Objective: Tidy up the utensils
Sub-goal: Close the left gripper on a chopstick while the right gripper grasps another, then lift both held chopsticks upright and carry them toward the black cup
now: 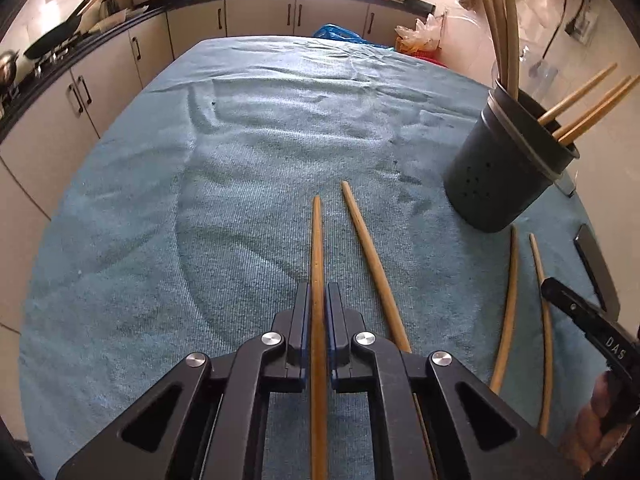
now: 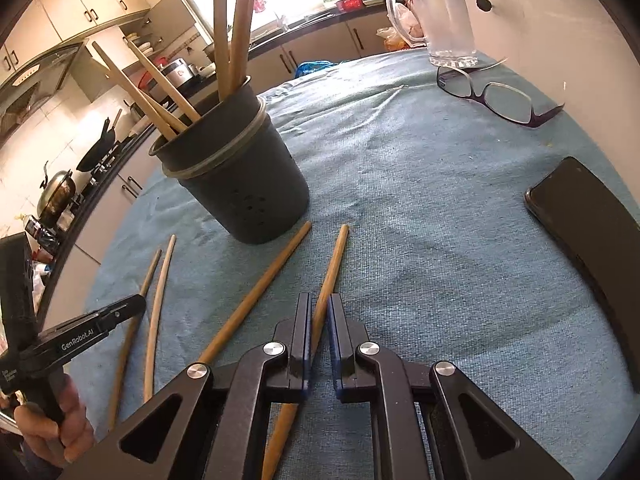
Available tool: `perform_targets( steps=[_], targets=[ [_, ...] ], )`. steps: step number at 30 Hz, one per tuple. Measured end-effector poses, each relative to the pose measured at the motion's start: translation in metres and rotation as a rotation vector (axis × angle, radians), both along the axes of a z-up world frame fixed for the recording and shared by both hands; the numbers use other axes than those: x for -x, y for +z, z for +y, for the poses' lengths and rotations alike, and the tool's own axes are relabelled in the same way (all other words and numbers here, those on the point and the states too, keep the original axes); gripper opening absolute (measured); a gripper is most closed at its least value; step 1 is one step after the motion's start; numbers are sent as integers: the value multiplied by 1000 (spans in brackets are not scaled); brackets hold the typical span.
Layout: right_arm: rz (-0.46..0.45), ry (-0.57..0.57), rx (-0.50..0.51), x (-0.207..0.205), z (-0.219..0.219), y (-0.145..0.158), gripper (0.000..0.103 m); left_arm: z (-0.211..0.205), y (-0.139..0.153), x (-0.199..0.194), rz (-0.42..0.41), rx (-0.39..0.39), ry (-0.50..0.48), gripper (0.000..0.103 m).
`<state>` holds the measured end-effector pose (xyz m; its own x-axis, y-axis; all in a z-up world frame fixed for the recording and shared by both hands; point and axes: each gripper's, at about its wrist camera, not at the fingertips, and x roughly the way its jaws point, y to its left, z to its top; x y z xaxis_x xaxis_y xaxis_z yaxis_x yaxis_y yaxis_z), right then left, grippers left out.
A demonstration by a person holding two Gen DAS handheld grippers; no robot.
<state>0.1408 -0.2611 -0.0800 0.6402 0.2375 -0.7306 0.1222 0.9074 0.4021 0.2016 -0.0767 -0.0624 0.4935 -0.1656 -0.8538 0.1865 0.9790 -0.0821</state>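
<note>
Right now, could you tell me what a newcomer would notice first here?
Each tool is shut on a wooden chopstick lying on the blue cloth: the left tool on one, the right tool on another. Behind them stands a dark utensil holder already bristling with chopsticks.

A home kitchen: cabinets [image 1: 256, 16], wok [image 1: 52, 38] on the stove, kettle [image 2: 56, 194].

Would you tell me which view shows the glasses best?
The right wrist view: the glasses lie fully visible on the cloth beside the glass mug. The left wrist view does not show them at all.
</note>
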Motion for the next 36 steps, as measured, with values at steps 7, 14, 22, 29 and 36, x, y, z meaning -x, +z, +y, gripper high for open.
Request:
perform_targets(
  steps=[7,14,22,29,36],
  targets=[
    [-2,4,51,-2,8,1,9,-7,-1,-3,-24,-35,-2,7],
    [-37,7,9,2,3,4,7,9,8,7,-43,86,4,6],
    [-200,3,-15,23,1,31,1,20,47,26,-147,163,13,6],
    [-207,4,-5,30,4,40,2,26,69,39,-193,178,-4,6],
    [-55,24,112,12,0,38,25,28,69,39,-189,198,-1,6]
  ],
)
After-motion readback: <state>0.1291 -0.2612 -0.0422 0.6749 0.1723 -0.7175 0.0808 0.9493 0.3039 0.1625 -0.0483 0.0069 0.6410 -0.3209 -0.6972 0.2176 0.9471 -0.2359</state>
